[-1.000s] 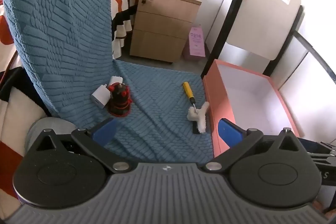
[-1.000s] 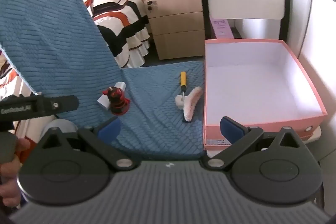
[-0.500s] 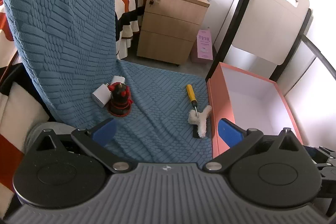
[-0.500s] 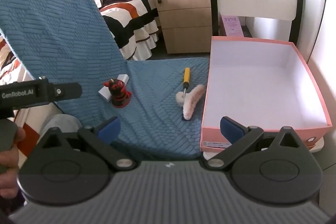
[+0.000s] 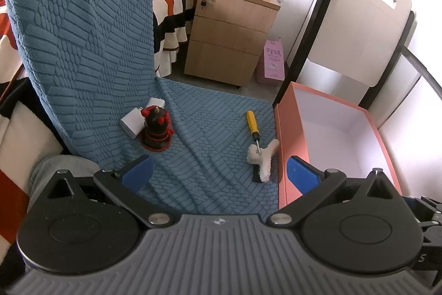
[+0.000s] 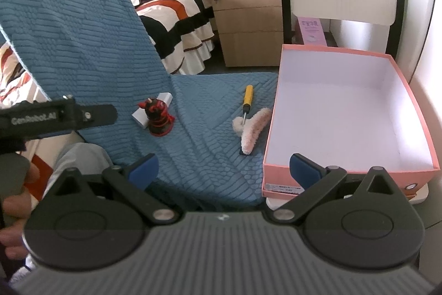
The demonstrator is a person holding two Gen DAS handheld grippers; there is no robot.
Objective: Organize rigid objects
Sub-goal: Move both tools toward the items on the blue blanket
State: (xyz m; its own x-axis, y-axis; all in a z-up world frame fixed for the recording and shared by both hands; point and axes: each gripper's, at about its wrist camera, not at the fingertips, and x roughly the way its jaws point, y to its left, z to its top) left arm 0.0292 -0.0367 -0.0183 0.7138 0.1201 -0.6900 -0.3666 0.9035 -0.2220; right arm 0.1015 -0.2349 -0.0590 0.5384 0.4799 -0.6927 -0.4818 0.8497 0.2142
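A yellow screwdriver (image 5: 252, 123) lies flat on the blue cloth (image 5: 210, 156), and its metal tip touches a fluffy pink hair clip (image 5: 262, 159) that lies just beside the pink box (image 5: 288, 145). The box is open on top and its white inside shows nothing in it. Farther over on the cloth stands a small black and red toy figure (image 5: 157, 129), upright, and a white charger block (image 5: 132, 123) lies right against it (a second white block peeks out behind it). From the other camera the same things show: the screwdriver (image 6: 247, 98), the hair clip (image 6: 252, 129), the toy figure (image 6: 158, 116) and the pink box (image 6: 349, 173). The left gripper (image 5: 218, 173) hangs above the near edge of the cloth and points forward and down at these things. Its two blue fingertips (image 5: 138, 173) are spread far apart and hold nothing and touch nothing. The right gripper (image 6: 223, 170) hangs the same way, between the cloth and the near corner of the box, with its blue fingers (image 6: 304, 170) also spread wide and holding nothing. Behind it all stand a wooden drawer cabinet (image 5: 229, 40), a striped bed (image 6: 171, 10) and a white folding chair (image 5: 356, 29).
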